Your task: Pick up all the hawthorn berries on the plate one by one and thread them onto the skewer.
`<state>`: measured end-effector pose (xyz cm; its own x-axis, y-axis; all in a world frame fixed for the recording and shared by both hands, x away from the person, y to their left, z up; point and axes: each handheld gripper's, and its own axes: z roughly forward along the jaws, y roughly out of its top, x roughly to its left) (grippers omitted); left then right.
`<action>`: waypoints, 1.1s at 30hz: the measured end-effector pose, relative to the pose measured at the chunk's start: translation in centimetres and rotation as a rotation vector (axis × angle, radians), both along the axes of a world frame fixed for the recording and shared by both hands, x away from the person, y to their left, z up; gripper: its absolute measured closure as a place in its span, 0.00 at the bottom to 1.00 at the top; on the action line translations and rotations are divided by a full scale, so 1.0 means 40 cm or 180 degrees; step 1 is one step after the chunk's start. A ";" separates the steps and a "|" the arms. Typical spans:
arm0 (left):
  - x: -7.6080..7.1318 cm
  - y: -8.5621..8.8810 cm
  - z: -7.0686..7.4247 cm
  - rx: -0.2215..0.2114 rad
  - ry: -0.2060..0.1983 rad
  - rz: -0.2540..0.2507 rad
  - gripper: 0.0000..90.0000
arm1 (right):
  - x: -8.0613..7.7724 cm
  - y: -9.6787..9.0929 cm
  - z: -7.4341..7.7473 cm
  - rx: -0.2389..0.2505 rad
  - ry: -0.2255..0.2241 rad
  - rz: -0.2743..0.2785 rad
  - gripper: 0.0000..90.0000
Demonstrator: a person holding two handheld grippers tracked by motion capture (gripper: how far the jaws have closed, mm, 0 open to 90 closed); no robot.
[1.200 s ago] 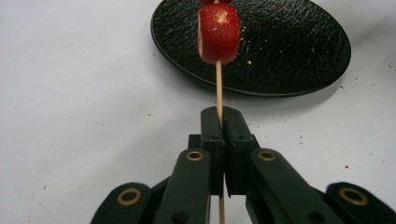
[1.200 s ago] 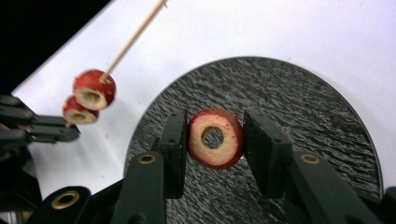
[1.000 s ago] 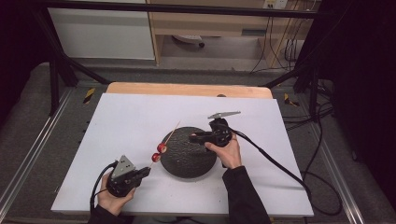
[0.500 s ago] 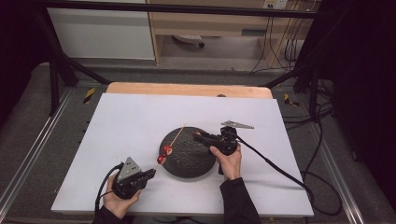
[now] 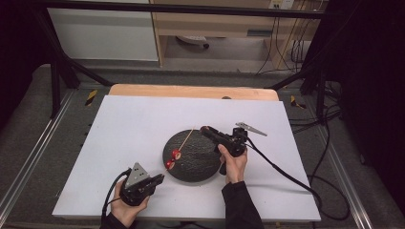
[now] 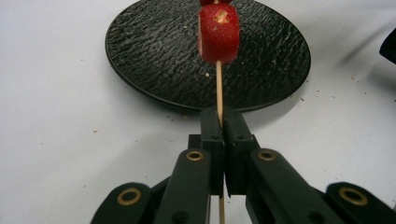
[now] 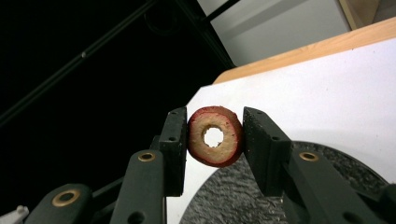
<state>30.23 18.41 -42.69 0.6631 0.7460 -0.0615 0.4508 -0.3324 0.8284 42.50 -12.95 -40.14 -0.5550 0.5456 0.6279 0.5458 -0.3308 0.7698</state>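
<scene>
My left gripper (image 5: 161,178) (image 6: 223,116) is shut on the lower end of a thin wooden skewer (image 5: 185,141) (image 6: 218,84). The skewer slants up over a round black plate (image 5: 200,164) (image 6: 140,46) and carries two red fruit pieces (image 5: 173,159), the nearer red piece (image 6: 218,32) just ahead of my jaws. My right gripper (image 5: 204,129) (image 7: 215,114) hovers over the plate's far right edge, pointing left. It is shut on a ring-shaped slice (image 7: 215,136) with red skin and a hole in its pale middle. The skewer's tip lies just left of those jaws.
The plate (image 7: 224,196) sits on a white table mat (image 5: 129,129) over a wooden tabletop (image 5: 191,90). Black cables (image 5: 286,174) trail off to the right from the right gripper. Dark frame bars and a floor with cabling surround the table.
The right gripper with its slice has drifted slightly to the right and a little lower. The left gripper and skewer have hardly moved.
</scene>
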 end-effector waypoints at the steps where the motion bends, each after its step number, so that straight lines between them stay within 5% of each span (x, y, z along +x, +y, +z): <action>1: 0.000 -0.003 0.001 0.0000 -0.0004 -0.0003 0.98 | 0.001 -0.001 0.001 0.0020 -0.0013 -0.0010 0.69; 33: -0.002 -0.075 0.017 -0.0204 0.0075 -0.0052 0.98 | 0.026 -0.014 0.021 0.0505 -0.0275 -0.0353 0.69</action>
